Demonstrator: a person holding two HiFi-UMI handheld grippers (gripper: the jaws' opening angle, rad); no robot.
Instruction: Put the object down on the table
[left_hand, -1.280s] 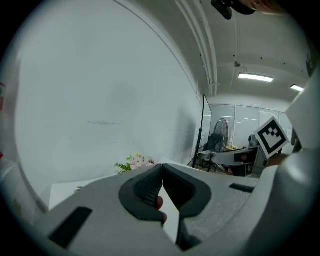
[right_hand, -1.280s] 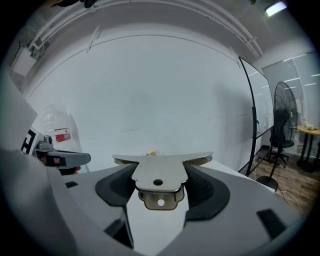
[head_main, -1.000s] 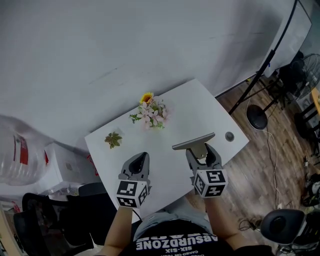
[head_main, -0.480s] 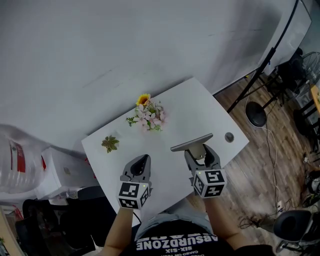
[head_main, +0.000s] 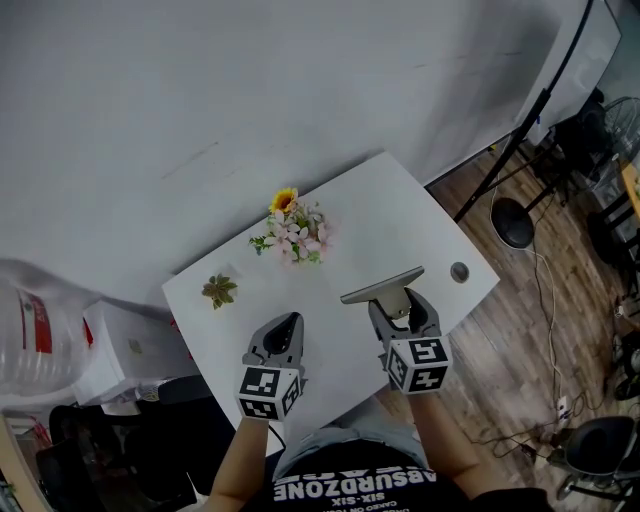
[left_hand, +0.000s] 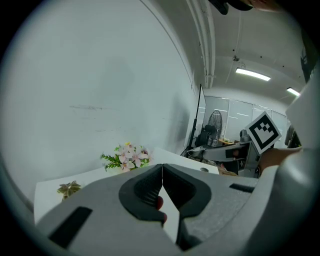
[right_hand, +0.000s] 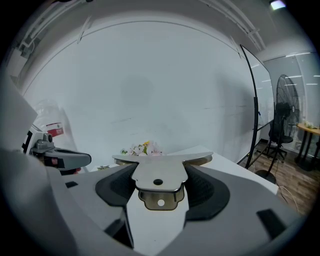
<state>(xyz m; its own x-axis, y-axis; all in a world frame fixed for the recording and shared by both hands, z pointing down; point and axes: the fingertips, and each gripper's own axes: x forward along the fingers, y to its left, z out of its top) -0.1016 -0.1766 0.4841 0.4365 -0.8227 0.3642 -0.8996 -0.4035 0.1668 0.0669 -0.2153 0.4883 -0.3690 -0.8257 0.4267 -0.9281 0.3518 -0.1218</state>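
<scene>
My right gripper (head_main: 398, 302) is shut on a flat metal scraper (head_main: 382, 286), whose long blade edge lies crosswise above the white table (head_main: 350, 230). In the right gripper view the scraper (right_hand: 159, 172) sits between the jaws with its blade spread wide in front. My left gripper (head_main: 283, 328) is shut with nothing in it and hovers over the table's near side, left of the scraper. In the left gripper view its jaws (left_hand: 162, 172) meet at the tips.
A bunch of pink flowers with a sunflower (head_main: 290, 230) lies at the table's back. A small green leaf ornament (head_main: 219, 290) sits at the left. A round cable hole (head_main: 459, 271) is near the right corner. A lamp stand base (head_main: 515, 228) stands on the wooden floor.
Both grippers have held nearly still over the table. The view has shifted slightly; the scraper stays clamped in the right gripper.
</scene>
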